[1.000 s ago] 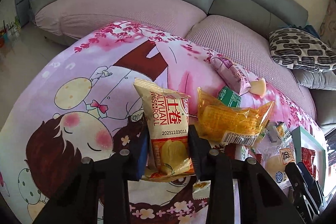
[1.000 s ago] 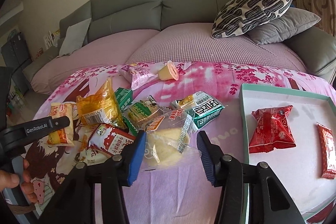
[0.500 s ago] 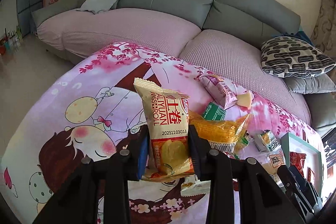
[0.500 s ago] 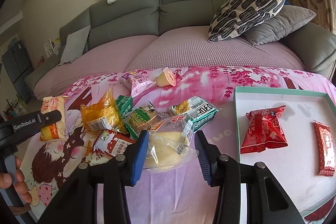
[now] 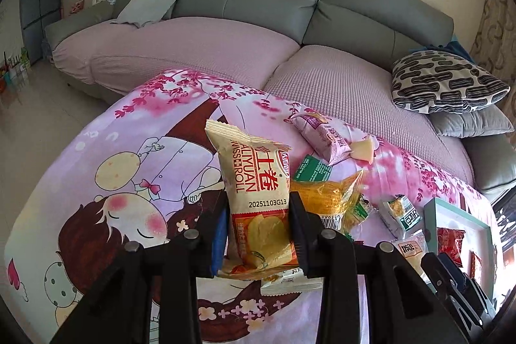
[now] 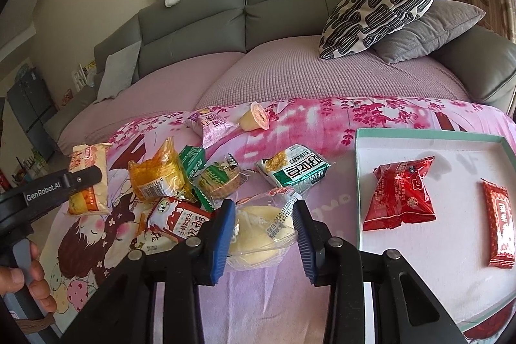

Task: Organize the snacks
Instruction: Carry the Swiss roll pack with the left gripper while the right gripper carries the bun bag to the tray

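Now my left gripper point(image 5: 258, 231) clamps the Swiss roll packet point(image 5: 258, 199), my right gripper point(image 6: 264, 231) closed on the clear-wrapped bun point(image 6: 261, 231), teal tray point(image 6: 358, 182) at three o'clock.

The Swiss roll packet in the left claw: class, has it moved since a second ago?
Yes. The Swiss roll packet has been lifted. In the right wrist view it now stands higher beside the orange packet, which stayed on the cloth.

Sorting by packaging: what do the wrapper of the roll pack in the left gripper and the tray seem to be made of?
Roll pack: looks like matte printed plastic film, with a crimped top seal and soft creases. Tray: probably cardboard, with a flat white inside and thin teal walls; the look leaves it open.
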The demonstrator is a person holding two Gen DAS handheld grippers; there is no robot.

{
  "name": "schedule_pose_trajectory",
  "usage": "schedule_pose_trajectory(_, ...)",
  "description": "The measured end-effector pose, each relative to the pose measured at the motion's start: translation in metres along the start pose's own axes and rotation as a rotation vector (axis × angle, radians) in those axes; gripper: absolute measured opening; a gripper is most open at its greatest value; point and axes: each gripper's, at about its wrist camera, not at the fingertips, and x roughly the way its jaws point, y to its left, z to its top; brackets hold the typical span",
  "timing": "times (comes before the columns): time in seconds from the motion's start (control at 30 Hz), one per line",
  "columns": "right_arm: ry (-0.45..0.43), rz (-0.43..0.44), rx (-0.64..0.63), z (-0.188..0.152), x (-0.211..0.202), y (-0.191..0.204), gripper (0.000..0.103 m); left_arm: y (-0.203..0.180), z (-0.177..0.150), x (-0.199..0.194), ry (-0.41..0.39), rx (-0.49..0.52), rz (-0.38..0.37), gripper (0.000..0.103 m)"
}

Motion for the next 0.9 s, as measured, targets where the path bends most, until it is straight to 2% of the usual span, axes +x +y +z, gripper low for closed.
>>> schedule_pose_trajectory(0.27, 0.029, 0.045, 0.022, -0.002, 0.006, -0.01, 0.043, -0.002, -0.009, 0.014, 0.054, 0.005, -0.001, 0.037)
schedule_pose_trajectory(0.37, 0.083, 0.075, 0.048, -0.005, 0.017, -0.012, 0.05, -0.001, -0.011, 0.018, 0.067, 0.003, -0.005, 0.037)
schedule_pose_trajectory(0.43, 0.122, 0.075, 0.046, -0.009, 0.026, -0.01, 0.051, -0.001, -0.012, 0.02, 0.076, 0.001, -0.007, 0.037)
schedule_pose_trajectory(0.77, 0.165, 0.103, 0.051, -0.019, 0.044, -0.005, 0.051, 0.001, -0.017, 0.032, 0.111, -0.009, -0.008, 0.037)
schedule_pose_trajectory(0.9, 0.15, 0.096, 0.036, -0.018, 0.04, -0.002, 0.047, 0.001, -0.017, 0.033, 0.108, -0.011, -0.003, 0.037)
